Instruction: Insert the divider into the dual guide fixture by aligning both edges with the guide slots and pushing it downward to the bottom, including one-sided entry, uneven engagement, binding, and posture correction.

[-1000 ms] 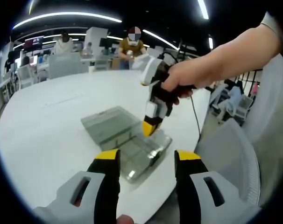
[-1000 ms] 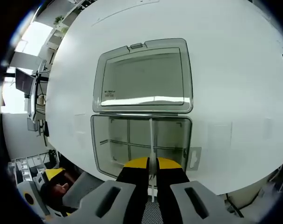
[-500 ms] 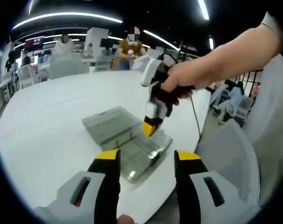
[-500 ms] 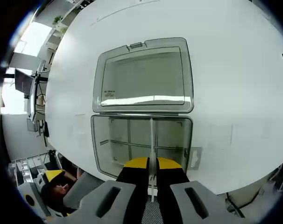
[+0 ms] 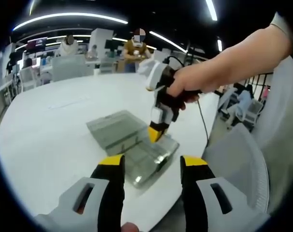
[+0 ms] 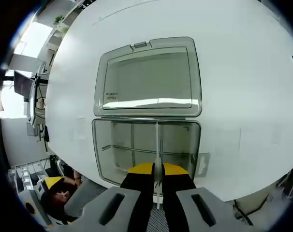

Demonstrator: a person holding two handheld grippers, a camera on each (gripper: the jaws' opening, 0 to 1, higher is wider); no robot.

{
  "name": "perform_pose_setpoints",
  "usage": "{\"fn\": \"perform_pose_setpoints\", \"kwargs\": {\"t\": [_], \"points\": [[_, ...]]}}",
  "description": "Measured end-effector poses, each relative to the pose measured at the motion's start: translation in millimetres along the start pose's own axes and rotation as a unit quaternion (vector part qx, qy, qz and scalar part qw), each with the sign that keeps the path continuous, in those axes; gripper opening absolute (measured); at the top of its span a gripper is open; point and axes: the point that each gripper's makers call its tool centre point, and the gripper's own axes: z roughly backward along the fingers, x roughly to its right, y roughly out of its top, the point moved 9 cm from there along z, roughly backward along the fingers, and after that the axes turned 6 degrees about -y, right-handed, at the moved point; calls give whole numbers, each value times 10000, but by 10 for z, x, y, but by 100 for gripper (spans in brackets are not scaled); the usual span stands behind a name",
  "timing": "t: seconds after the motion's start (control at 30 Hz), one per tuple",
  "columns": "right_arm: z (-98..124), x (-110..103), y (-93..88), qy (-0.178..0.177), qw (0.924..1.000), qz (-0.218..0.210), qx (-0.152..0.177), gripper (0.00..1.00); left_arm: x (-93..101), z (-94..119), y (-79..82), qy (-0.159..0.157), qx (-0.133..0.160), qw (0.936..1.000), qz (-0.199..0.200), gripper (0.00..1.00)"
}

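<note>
The divider [image 6: 157,145] is a thin white plastic strip, seen edge-on in the right gripper view, standing in the clear compartment box [image 6: 146,150] that serves as the guide fixture. It looks light and fairly stiff along its length but likely to flex or bind if pushed off-square, and its smooth faces could slip under a loose pinch. The sensible hold is on the top edge near its middle, so that downward force goes evenly into both guide slots.

The right gripper [image 6: 153,169] has its yellow-tipped jaws drawn close together on the near end of the divider, gripping it from above. The box sits near the table's [image 6: 243,72] close edge, its hinged lid [image 6: 147,79] lying open and flat on the far side. One crosswise partition already runs through the base.

In the left gripper view, a hand [image 5: 187,87] holds the right gripper [image 5: 155,134] steeply, nose pointing down into the box [image 5: 137,145], forearm reaching in from the right. The left gripper [image 5: 151,166] hangs short of the box with jaws wide apart, holding nothing.
</note>
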Motion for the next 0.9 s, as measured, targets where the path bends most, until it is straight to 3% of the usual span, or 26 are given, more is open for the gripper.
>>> {"fn": "perform_pose_setpoints", "kwargs": {"t": [0.9], "points": [[-30,-29,24,-129,9999,12,-99,0,-43,8,8,6,-6,10000,-2,44]]}}
